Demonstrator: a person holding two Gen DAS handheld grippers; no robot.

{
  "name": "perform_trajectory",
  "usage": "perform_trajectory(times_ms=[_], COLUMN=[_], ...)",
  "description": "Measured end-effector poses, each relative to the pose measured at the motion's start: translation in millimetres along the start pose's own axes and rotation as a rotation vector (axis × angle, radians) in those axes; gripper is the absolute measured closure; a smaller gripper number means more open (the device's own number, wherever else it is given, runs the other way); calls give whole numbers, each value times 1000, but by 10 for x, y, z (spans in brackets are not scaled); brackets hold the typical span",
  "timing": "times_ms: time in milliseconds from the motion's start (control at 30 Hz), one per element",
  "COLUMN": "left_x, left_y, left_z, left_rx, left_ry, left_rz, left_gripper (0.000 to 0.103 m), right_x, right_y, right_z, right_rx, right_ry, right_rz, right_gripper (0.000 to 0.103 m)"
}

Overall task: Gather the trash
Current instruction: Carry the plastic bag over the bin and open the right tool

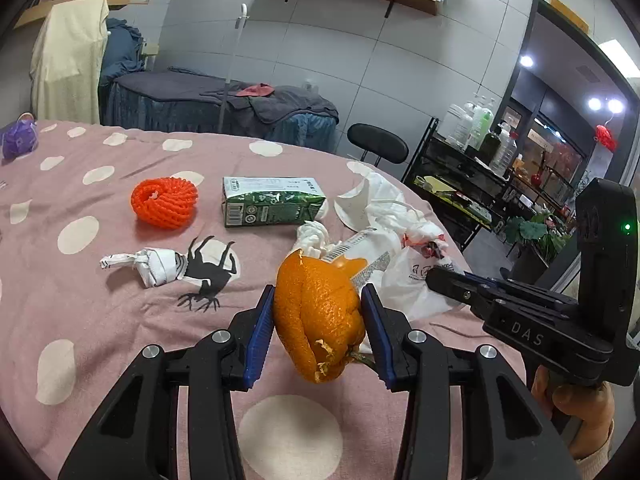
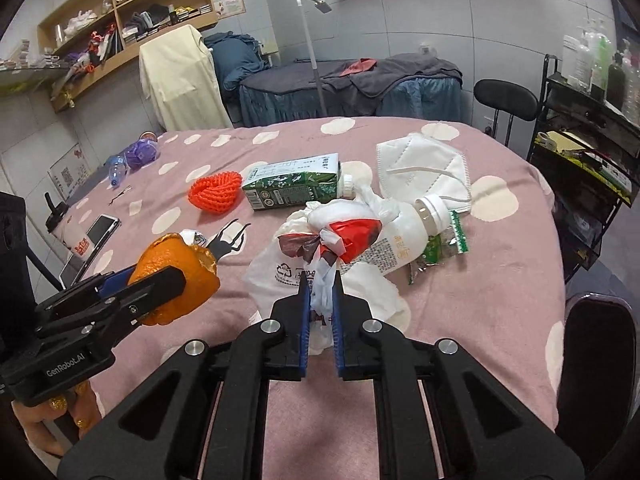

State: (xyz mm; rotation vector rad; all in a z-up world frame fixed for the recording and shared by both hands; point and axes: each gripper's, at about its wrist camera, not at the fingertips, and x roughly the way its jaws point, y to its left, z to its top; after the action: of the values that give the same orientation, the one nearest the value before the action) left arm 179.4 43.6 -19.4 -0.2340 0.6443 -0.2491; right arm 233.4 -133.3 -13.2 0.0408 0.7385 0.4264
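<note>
While the left gripper is clenching curled orange peel above the pink spotted table, right gripper jaws pinching the white plastic bag just right of it, green carton lying farther back.

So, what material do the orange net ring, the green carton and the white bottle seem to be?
Orange net ring: likely foam mesh, matte, with an open woven lattice.
Green carton: probably coated paperboard, slightly glossy, with printed folded edges.
White bottle: seems opaque plastic, smooth, with a ribbed screw cap.
</note>
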Motion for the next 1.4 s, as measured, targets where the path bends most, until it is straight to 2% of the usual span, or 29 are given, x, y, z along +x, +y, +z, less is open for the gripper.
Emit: perform_trajectory(times_ms=[233,867,1133,1400], left_x=[-26,98,206,271], left_y=[-280,-1292,-1675,-1936], left_z=[-87,-308,-378,-439], left_rx=[30,156,220,267], left_ry=[5,56,87,112], left_rz=[-50,-232,-281,-321], left_gripper=[61,60,60,60], right_x=[-399,-1175,-1188,-1052], right_y=[-297,-1669,-2084,-2418], right_z=[-136,-904,-1249,-1434], right_rx=[37,319,400,454], right_ry=[-44,-51,3,60], right_rz=[-98,-351,-416,-450], right_gripper=[93,93,93,93])
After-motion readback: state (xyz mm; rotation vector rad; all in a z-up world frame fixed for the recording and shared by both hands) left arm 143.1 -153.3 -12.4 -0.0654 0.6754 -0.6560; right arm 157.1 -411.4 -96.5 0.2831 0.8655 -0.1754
